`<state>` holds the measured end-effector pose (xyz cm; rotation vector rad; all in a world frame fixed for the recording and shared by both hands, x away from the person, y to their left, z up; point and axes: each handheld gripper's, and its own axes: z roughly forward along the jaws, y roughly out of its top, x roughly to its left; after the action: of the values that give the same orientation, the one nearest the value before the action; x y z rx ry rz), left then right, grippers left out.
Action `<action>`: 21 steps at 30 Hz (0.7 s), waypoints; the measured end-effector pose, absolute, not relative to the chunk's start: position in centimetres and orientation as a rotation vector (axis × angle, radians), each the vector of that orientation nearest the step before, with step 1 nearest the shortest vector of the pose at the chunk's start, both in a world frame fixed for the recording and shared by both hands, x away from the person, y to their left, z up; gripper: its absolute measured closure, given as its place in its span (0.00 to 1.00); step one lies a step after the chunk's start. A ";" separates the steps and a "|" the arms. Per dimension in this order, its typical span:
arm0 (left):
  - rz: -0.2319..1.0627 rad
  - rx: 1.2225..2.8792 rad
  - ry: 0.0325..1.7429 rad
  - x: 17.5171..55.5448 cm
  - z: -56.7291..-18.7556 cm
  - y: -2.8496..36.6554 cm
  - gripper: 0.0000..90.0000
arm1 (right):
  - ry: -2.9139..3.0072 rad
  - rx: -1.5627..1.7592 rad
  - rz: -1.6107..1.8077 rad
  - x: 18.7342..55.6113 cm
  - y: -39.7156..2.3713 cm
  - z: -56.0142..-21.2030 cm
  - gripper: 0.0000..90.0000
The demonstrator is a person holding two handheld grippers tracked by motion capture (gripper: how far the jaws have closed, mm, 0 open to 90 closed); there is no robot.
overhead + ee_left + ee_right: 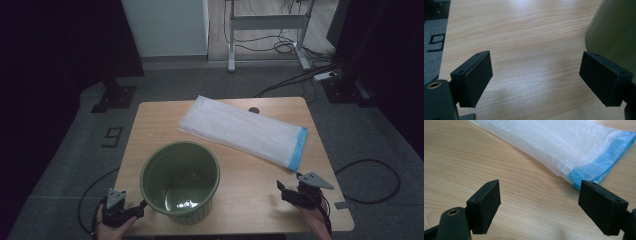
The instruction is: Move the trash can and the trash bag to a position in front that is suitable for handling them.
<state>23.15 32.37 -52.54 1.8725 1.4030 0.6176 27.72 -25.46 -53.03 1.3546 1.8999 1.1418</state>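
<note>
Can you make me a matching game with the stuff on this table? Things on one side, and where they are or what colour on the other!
Things:
1. bucket
2. plastic bag
3. left gripper
4. right gripper

Clues:
A. white with a blue end, lying flat
B. open, near the table's right front edge
C. green and empty, standing upright
D. open, just beside the bucket

Pairs: 1-C, 2-A, 3-D, 4-B

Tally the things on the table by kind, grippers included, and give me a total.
Green bin: 1
White plastic bag with a blue edge: 1
Handheld grippers: 2, the left gripper and the right gripper, both with jaws apart
Total: 4
</note>
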 end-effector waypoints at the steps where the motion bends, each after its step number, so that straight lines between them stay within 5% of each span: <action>1: 0.609 1.872 1.394 23.1 -52.5 32.5 0.12 | 1.890 1.362 1.144 27.6 -25.6 -53.0 0.20; 21: 0.566 1.966 0.936 17.1 -49.9 28.4 0.14 | 1.907 1.359 1.120 28.0 -25.9 -52.9 0.20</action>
<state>17.13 28.44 -49.90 1.9661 0.9360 0.5659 27.96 -25.88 -52.91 1.3591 1.9074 1.1201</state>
